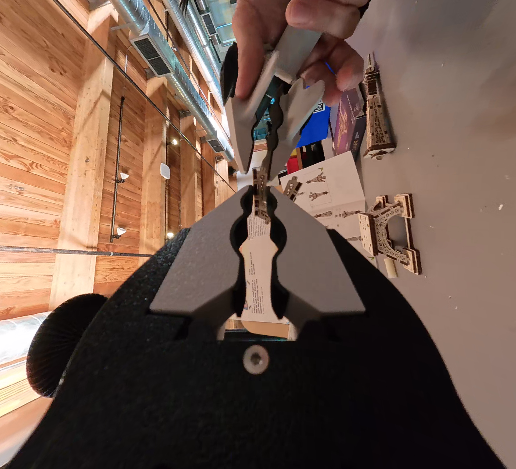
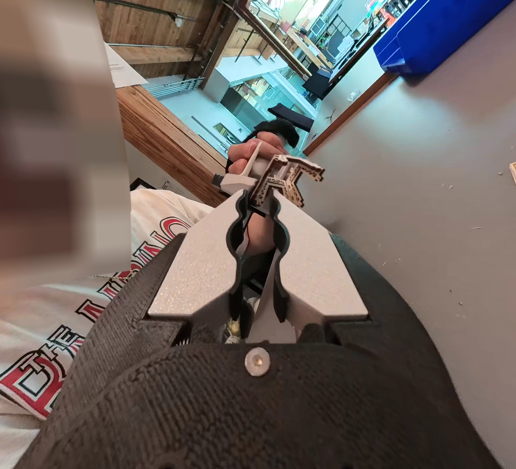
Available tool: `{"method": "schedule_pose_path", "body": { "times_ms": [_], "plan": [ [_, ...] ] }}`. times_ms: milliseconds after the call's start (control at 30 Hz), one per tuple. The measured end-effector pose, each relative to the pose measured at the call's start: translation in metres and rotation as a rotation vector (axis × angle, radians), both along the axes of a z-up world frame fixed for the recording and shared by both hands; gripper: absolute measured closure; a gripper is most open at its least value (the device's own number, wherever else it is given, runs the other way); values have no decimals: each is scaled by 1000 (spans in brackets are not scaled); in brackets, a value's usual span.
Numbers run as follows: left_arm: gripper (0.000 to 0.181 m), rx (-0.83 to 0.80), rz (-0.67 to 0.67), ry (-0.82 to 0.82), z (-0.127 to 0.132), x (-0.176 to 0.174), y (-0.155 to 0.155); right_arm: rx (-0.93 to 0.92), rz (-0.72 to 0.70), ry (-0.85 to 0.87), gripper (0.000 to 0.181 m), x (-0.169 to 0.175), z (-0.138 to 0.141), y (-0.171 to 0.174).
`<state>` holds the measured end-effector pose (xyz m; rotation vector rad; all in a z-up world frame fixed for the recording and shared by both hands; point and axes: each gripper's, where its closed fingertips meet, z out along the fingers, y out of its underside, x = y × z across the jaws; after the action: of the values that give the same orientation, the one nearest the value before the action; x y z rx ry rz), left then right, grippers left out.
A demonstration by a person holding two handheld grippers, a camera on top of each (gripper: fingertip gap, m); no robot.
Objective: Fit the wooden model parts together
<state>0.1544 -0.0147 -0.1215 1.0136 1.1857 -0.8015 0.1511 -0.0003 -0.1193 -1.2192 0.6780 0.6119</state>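
In the left wrist view my left gripper (image 1: 258, 193) is shut on a small wooden lattice part (image 1: 261, 205), held in the air above the grey table (image 1: 446, 204). My right gripper (image 1: 258, 173), held by a hand (image 1: 268, 8), comes from above and its tips meet the same part's far end. In the right wrist view my right gripper (image 2: 258, 199) is shut on a wooden lattice piece with arched legs (image 2: 289, 180). A white finger (image 2: 237, 179) of the left gripper touches it from behind. I cannot tell where one piece ends and another begins.
On the table lie a four-legged wooden tower base (image 1: 388, 232), a tall wooden tower section (image 1: 377, 114), a purple box (image 1: 349, 126), an instruction sheet (image 1: 335, 176) with a small wooden piece (image 1: 293, 188), and a small cream cylinder (image 1: 391, 267). A blue cloth (image 2: 446, 14) is at the far edge. My left and right fingertips are right by each other.
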Motion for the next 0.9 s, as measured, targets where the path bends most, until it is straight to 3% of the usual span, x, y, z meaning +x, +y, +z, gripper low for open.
{"method": "schedule_pose_path", "body": {
  "times_ms": [67, 367, 500, 633, 700, 767, 900],
  "plan": [
    [175, 9, 0, -4, -2, -1, -1, -6, 4, -3, 177, -1, 0, 1],
    [175, 39, 15, 31, -8, 5, 1, -32, -22, 13, 178, 5, -6, 4],
    [175, 20, 27, 103, -9, 13, 4, -24, -97, -17, 180, 16, -9, 5],
    [160, -109, -30, 425, 0, 21, 6, 61, -258, -17, 180, 35, -2, -12],
    [165, -174, -38, 697, 1, 30, 6, 154, -337, -62, 181, 37, 10, -22],
    [181, -244, -103, 994, 6, 29, 3, 261, -415, -52, 181, 38, 18, -31],
    [181, -392, -181, 1433, 17, 35, 1, 348, -460, -7, 181, 39, 14, -24]
  ]
}}
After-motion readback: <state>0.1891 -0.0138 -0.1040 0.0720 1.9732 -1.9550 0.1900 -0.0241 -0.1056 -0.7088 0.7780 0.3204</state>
